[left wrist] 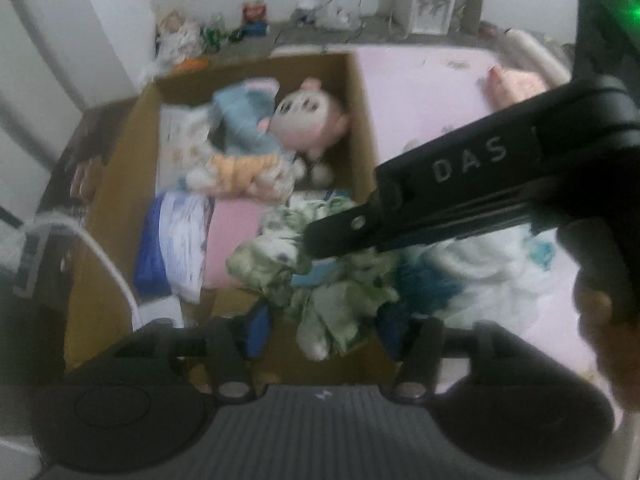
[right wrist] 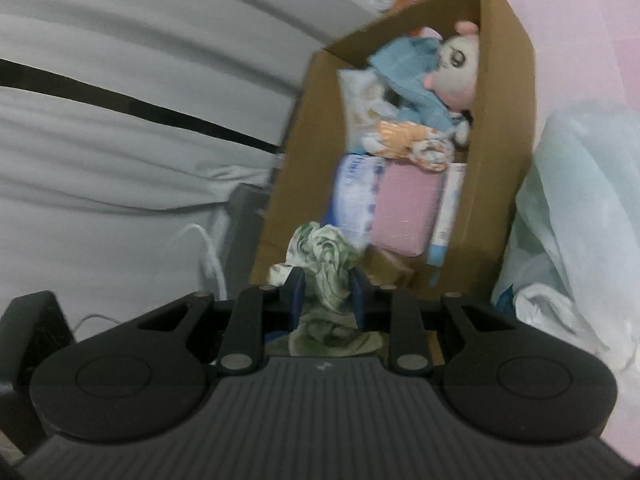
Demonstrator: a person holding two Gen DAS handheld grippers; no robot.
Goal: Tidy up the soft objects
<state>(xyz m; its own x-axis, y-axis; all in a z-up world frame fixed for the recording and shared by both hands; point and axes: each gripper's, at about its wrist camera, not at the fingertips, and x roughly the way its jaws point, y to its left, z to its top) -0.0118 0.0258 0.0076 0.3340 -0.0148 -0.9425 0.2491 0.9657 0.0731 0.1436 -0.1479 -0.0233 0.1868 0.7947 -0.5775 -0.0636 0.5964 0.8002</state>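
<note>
A cardboard box [left wrist: 120,168] holds soft things: a pink-faced plush doll [left wrist: 308,120], a blue plush [left wrist: 244,120], an orange patterned cloth [left wrist: 240,176], a pink pad [left wrist: 232,240]. My right gripper [right wrist: 326,292] is shut on a green-and-white patterned cloth [right wrist: 326,256], held over the box's near end [right wrist: 280,208]. In the left wrist view that cloth [left wrist: 320,288] hangs from the right gripper [left wrist: 320,240], which reaches in from the right. My left gripper [left wrist: 328,336] is open just below the cloth, its blue fingers [left wrist: 258,332] on either side of it.
A pink bed sheet [left wrist: 420,92] lies right of the box, with a white plastic bag [right wrist: 580,208] and blue cloth [left wrist: 432,284] on it. A white cable [left wrist: 116,276] and grey fabric [right wrist: 120,100] lie left of the box. Clutter stands on the far floor [left wrist: 248,24].
</note>
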